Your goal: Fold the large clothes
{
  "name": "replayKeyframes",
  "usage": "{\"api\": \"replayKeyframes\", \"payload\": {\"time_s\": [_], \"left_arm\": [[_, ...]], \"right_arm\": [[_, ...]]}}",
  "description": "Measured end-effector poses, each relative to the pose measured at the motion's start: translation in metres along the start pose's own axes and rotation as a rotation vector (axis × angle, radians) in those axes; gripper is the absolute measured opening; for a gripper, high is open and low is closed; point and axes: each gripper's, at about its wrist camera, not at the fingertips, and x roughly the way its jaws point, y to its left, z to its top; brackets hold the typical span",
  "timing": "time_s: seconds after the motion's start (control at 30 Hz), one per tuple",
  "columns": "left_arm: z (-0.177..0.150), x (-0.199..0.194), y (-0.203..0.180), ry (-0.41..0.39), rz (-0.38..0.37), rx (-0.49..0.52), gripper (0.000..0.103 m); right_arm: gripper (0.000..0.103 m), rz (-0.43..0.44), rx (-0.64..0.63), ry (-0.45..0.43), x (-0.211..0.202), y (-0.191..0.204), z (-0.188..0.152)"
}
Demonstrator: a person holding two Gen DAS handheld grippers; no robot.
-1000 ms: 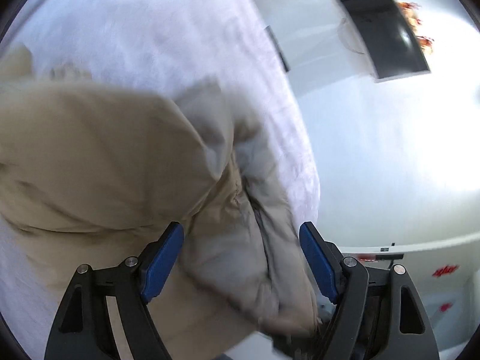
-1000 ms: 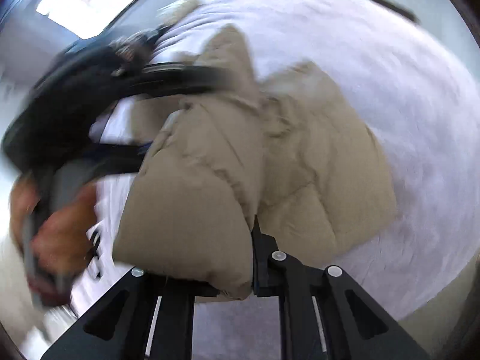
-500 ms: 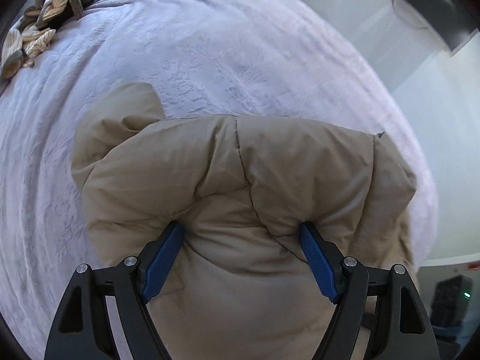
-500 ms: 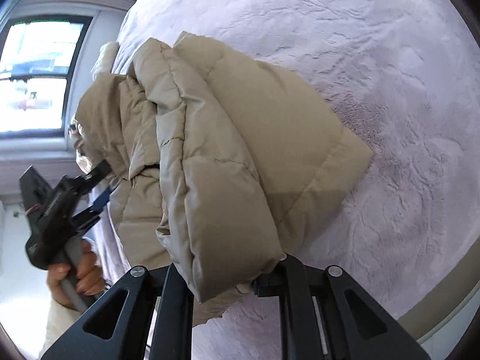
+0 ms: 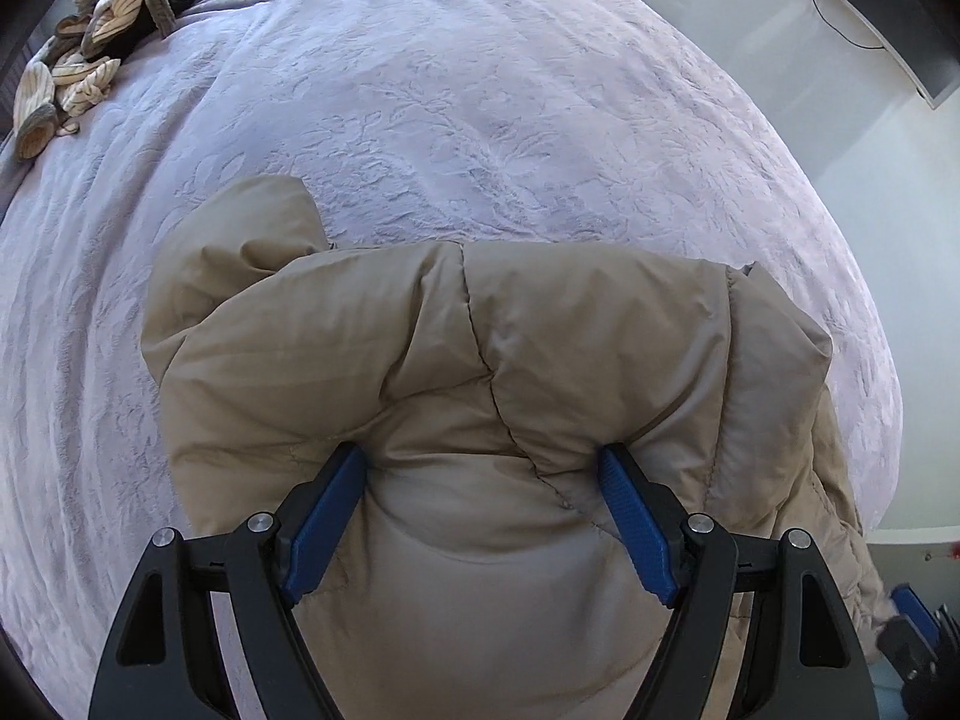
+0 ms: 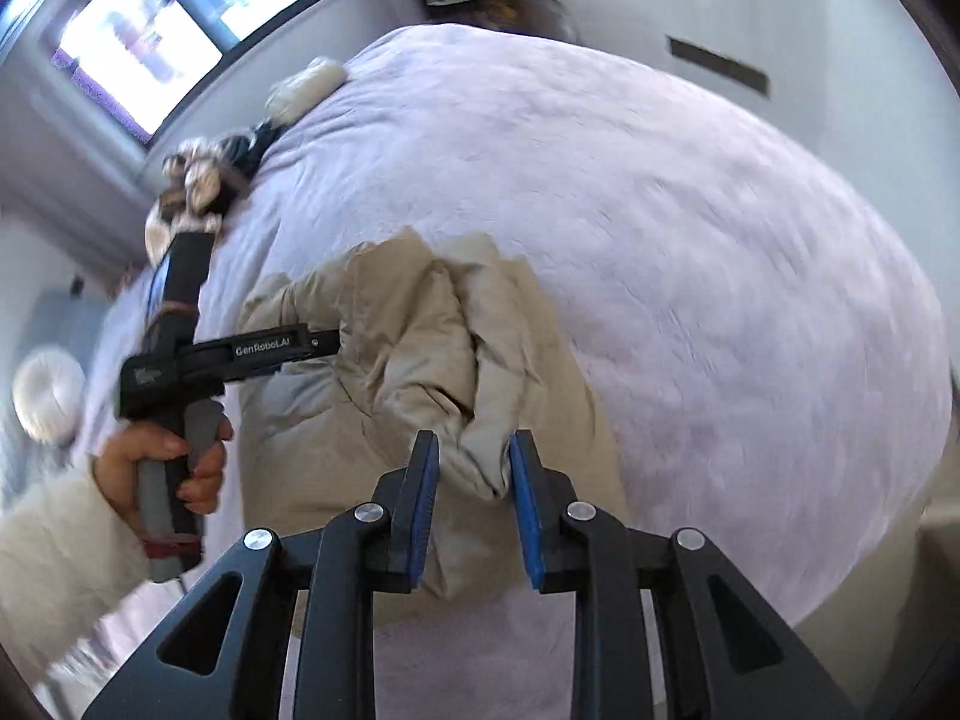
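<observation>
Both tongs at the beige jacket (image 5: pixel 540 372): left (image 5: pixel 483 480) wide, pressed in; right (image 6: pixel 471 468) just opening, contact blurred, seemingly loose.

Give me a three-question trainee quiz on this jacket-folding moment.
1. True or false: the beige puffer jacket lies on a lilac bedspread.
2. Where is the heap of striped clothes? A: on top of the jacket. B: at a far corner of the bed, apart from the jacket. C: between the jaws.
3. Fill in: the left gripper points down at the jacket with its jaws ____.

Key: 1 true; 2 B; 3 open.
</observation>
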Motion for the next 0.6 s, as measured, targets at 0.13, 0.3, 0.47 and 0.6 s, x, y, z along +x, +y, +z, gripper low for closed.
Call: {"api": "replayKeyframes", "payload": {"time_s": [0.13,0.3,0.47,0.6], "left_arm": [[0.0,0.0,-0.001,0.003,0.013,-0.004,0.08],[0.001,0.0,-0.004,0.002,0.03,-0.02,0.08],[0.002,-0.001,-0.002,0.004,0.033,-0.038,0.08],[-0.001,-0.012,0.006,-0.008,0.003,-0.062,0.08]], "right_arm": [[0.028,-0.022,-0.059,0.0,-0.003,0.003,0.002],[0.028,-0.029,-0.09,-0.041,-0.014,0.002,0.015],[0.028,0.023,-0.216,0.04,0.01,0.016,0.019],[0.028,-0.077,-0.283,0.162,0.055,0.007,0.003]]}}
